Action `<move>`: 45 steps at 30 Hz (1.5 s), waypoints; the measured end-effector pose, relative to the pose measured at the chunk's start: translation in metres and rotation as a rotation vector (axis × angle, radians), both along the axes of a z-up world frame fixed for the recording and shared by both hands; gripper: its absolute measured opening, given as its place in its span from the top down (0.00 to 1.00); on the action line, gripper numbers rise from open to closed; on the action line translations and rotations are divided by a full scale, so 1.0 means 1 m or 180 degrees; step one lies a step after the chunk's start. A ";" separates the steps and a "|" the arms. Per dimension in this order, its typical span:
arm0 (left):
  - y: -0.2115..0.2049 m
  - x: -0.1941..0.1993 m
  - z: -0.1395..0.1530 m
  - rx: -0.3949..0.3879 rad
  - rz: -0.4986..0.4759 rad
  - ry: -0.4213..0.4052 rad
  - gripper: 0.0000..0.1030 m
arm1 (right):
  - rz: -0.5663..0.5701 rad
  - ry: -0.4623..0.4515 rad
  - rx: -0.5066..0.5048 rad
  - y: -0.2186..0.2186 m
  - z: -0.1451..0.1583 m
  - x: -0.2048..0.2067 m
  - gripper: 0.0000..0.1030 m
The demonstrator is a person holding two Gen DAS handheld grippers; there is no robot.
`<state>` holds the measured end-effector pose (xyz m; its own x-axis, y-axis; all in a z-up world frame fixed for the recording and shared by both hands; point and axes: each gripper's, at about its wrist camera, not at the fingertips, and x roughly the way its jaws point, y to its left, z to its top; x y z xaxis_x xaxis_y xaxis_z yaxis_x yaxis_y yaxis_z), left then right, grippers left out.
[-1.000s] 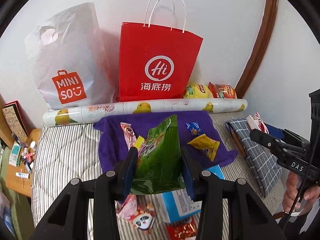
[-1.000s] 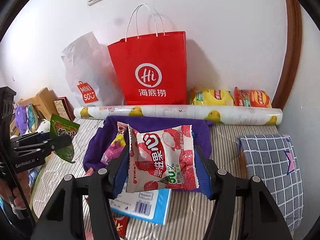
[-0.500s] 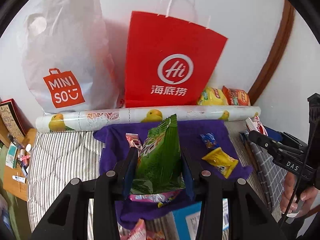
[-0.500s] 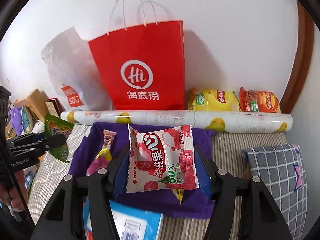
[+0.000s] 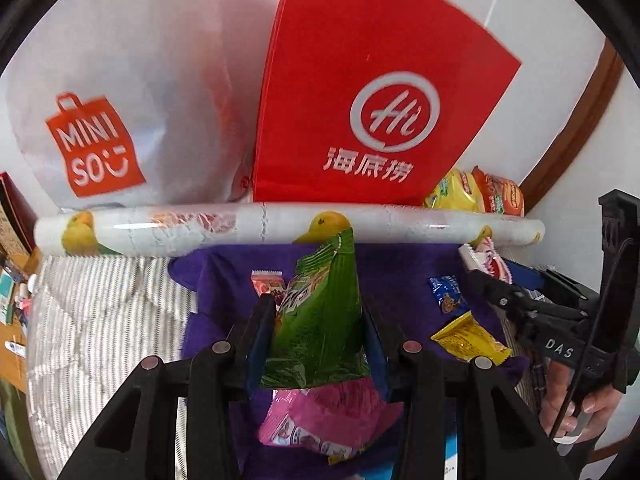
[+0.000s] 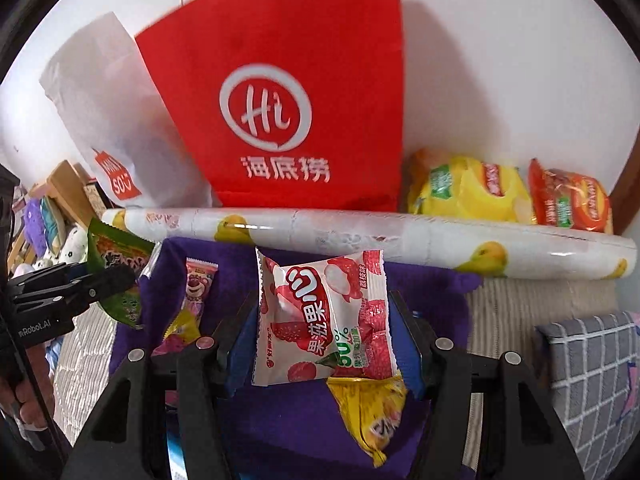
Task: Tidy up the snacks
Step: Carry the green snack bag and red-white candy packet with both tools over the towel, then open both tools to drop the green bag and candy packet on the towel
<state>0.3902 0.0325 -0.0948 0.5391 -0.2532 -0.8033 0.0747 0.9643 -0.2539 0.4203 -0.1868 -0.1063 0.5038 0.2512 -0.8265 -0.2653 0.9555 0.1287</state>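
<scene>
Gripping one snack each: left gripper [image 5: 316, 322] clamped on one green packet [image 5: 322, 320], right gripper [image 6: 324, 328] clamped on one lychee jelly pouch [image 6: 324, 320], both above the purple cloth [image 6: 288, 412] near its far edge, by two bags [image 5: 360, 92].

White plastic bag [image 5: 120, 92]: "MINISO". Red paper bag [image 5: 372, 92]: "Hi". Right gripper [image 5: 486, 280]: "DAS".

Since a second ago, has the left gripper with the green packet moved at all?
Yes. The left gripper, shut on the green packet, has moved forward toward the red paper bag, which now looms larger; the purple cloth lies under it.
</scene>
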 end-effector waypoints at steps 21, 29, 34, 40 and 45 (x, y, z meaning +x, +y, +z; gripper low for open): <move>-0.005 0.027 -0.046 -0.0372 -0.0074 0.0286 0.61 | 0.0007 0.0540 -0.0244 0.003 -0.067 0.025 0.42; -0.016 0.030 -0.052 -0.0352 -0.0150 0.0335 0.61 | 0.0054 0.0553 -0.0324 0.007 -0.069 0.022 0.41; -0.023 0.030 -0.053 -0.0336 -0.0223 0.0354 0.61 | 0.0086 0.0573 -0.0299 0.012 -0.067 0.023 0.35; -0.029 0.029 -0.051 -0.0295 -0.0294 0.0355 0.50 | 0.0059 0.0397 -0.0201 0.007 -0.048 0.022 0.31; -0.028 0.023 -0.040 -0.0282 -0.0303 0.0281 0.44 | -0.0096 0.0174 -0.0134 -0.006 -0.023 0.007 0.31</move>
